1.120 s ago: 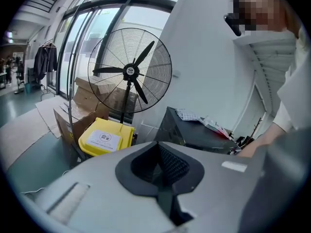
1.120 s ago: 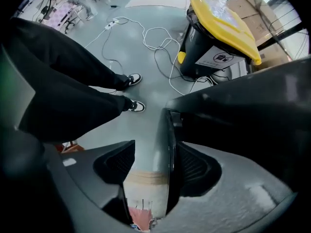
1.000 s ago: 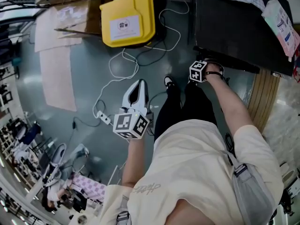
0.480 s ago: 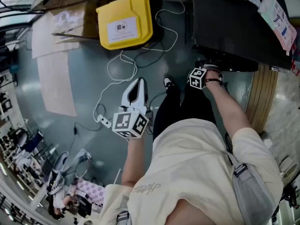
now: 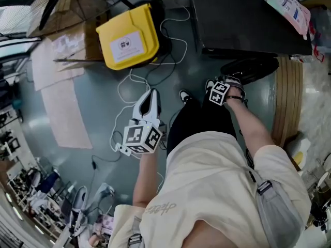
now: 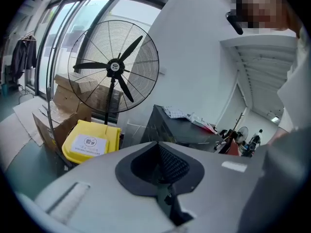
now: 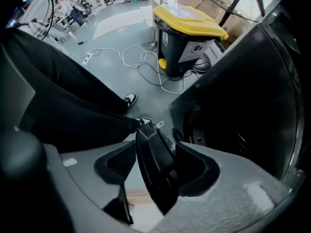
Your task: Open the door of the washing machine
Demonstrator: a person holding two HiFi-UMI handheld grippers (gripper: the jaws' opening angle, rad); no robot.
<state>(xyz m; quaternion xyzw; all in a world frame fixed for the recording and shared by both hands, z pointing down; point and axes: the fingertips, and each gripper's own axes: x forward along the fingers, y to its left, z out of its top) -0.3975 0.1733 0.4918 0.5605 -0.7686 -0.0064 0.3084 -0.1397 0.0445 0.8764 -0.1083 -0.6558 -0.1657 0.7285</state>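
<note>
right gripper [image 7: 158,165] jaws have just been spreading and stand apart around the dark door [image 7: 149,142] edge; left gripper [image 6: 158,152] jaws together, empty.

Yellow bin [image 5: 128,36], black washing machine [image 5: 243,19], grey floor [image 5: 103,112], pale cardboard sheet [image 5: 67,120].

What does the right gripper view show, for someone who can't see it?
The right hand-held gripper straddles a dark door edge; its jaws have just been opening. Around it are the black washing machine, a yellow-lidded bin and the person's dark trouser leg.
</note>
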